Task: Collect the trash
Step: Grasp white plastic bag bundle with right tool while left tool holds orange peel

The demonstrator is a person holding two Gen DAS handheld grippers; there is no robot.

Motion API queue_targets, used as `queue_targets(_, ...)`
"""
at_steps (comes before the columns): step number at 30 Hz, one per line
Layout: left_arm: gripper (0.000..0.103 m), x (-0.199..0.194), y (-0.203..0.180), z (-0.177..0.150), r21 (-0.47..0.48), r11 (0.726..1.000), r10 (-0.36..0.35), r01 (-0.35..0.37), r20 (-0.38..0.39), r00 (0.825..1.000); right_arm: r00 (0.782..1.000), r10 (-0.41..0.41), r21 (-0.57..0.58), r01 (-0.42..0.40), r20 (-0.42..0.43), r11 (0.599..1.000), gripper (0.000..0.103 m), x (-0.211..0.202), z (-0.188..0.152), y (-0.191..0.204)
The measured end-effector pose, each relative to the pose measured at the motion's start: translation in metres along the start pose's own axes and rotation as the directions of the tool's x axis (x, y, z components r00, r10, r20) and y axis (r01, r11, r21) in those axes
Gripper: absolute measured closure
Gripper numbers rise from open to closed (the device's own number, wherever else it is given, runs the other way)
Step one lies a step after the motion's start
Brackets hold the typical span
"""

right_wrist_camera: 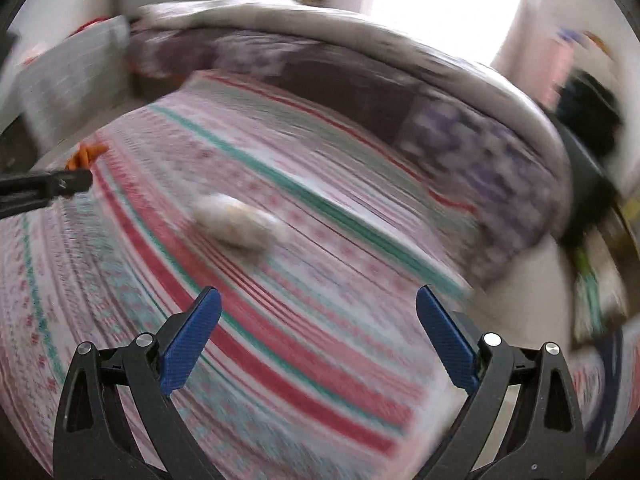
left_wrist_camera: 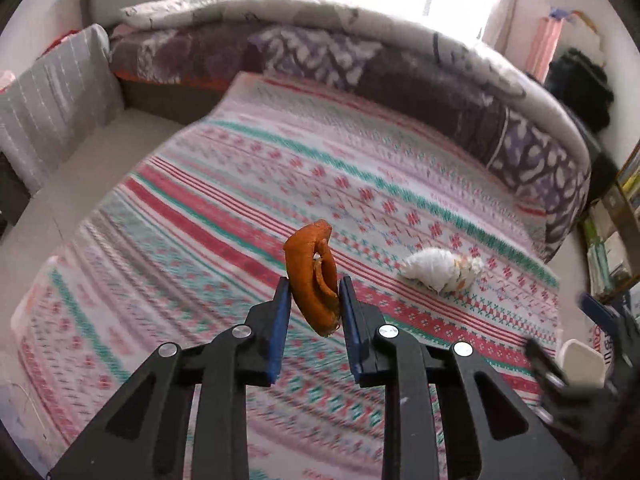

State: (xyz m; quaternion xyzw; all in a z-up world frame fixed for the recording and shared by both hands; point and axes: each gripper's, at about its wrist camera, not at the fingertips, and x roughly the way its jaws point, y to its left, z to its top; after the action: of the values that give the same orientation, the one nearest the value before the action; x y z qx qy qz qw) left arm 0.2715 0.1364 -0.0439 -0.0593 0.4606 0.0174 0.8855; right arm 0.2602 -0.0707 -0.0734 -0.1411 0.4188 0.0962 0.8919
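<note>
My left gripper (left_wrist_camera: 313,286) is shut on a curled orange peel (left_wrist_camera: 314,276), which hangs between the blue pads above the striped bedspread (left_wrist_camera: 224,208). A crumpled white tissue wad (left_wrist_camera: 440,270) lies on the bedspread to the right of it. In the blurred right wrist view, my right gripper (right_wrist_camera: 318,300) stands open and empty over the bedspread (right_wrist_camera: 320,320), with the white wad (right_wrist_camera: 240,224) ahead of it and slightly left. The left gripper with the orange peel (right_wrist_camera: 86,154) shows at the left edge there. The right gripper (left_wrist_camera: 592,360) appears blurred at the lower right of the left wrist view.
A rolled purple and white quilt (left_wrist_camera: 400,60) runs along the far side of the bed. A grey striped cushion (left_wrist_camera: 52,104) stands at the left by the floor. Shelves with books (left_wrist_camera: 612,240) are at the right. A dark garment (left_wrist_camera: 580,88) hangs near the bright window.
</note>
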Motion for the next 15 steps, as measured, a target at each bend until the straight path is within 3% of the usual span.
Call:
queue_targets(6, 0.078, -0.026, 0.032, 0.005, -0.066, 0.997, -0.026, 0.028, 0.025, 0.999, 0.998, 0.055, -0.160, -0.061, -0.038, 0.985, 0.011, 0.044, 0.041, 0.037)
queue_targets(11, 0.078, -0.038, 0.036, 0.006, -0.065, 0.997, -0.042, 0.045, 0.048, 0.998, 0.994, 0.050, -0.218, -0.070, -0.095, 0.973, 0.016, 0.070, 0.046, 0.051)
queue_targets(14, 0.078, -0.039, 0.038, 0.004, -0.060, 0.997, -0.039, 0.042, 0.049, 0.998, 0.989, 0.058, -0.232, -0.088, -0.133, 0.969, 0.025, 0.081, 0.043, 0.056)
queue_targets(15, 0.078, -0.039, 0.040, 0.004, -0.062, 0.997, -0.038, 0.041, 0.047, 0.998, 0.986, 0.064, -0.231, -0.099, -0.154, 0.968, 0.034, 0.085, 0.042, 0.058)
